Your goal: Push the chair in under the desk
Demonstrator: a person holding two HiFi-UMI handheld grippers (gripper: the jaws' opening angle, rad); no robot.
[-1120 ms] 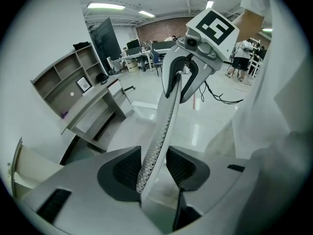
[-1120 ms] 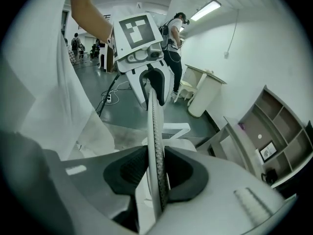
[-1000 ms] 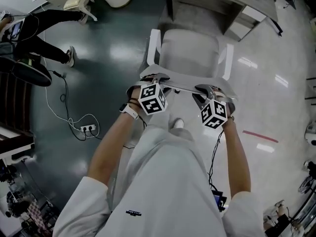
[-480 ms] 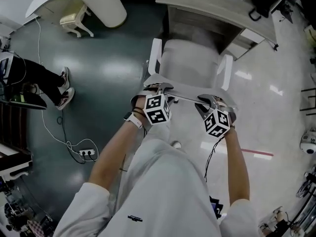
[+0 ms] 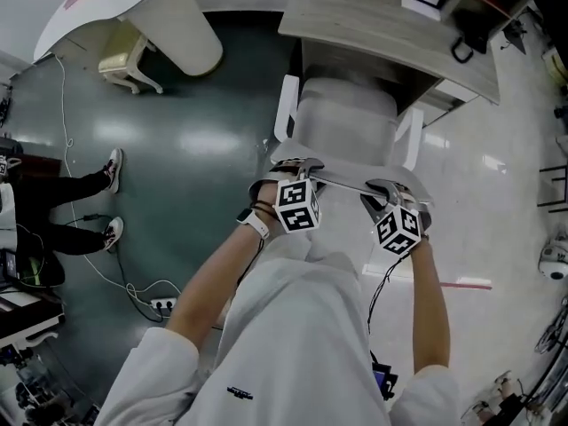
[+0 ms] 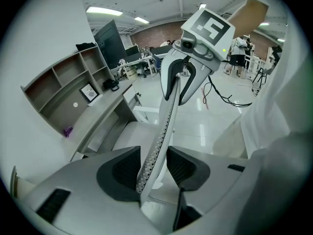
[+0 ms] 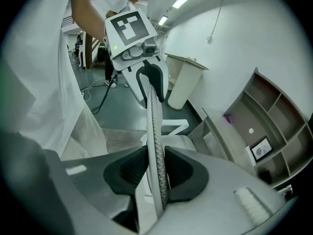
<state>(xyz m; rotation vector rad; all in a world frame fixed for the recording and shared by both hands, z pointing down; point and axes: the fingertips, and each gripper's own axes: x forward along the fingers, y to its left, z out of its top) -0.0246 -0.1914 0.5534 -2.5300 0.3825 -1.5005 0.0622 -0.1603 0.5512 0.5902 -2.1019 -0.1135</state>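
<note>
Chair [image 5: 346, 118]: white, padded pale seat, two white armrests, thin mesh backrest [image 6: 164, 126] seen edge-on. It stands straight ahead of both grippers, and the far end of the seat reaches the shadowed opening under the desk [image 5: 382, 25].

Left gripper [image 5: 297, 162]: jaws set fairly wide, pads close on either side of the backrest's top edge, at its left end. Right gripper [image 5: 390, 186]: jaws narrower, pads pressed on the same edge at its right end.

Beyond the chair, an open shelf unit [image 6: 68, 92] sits on the desk. One cubby holds a small framed card [image 6: 88, 92]; the other cubbies look bare. A purple item [image 6: 67, 131] lies on the desktop below the shelves, and a black object [image 6: 111, 84] sits at the desk's far end.

Well off to the left gripper's left: dark floor, a seated person's legs [image 5: 80, 202], and a power strip [image 5: 160, 304] with a white cable.
</note>
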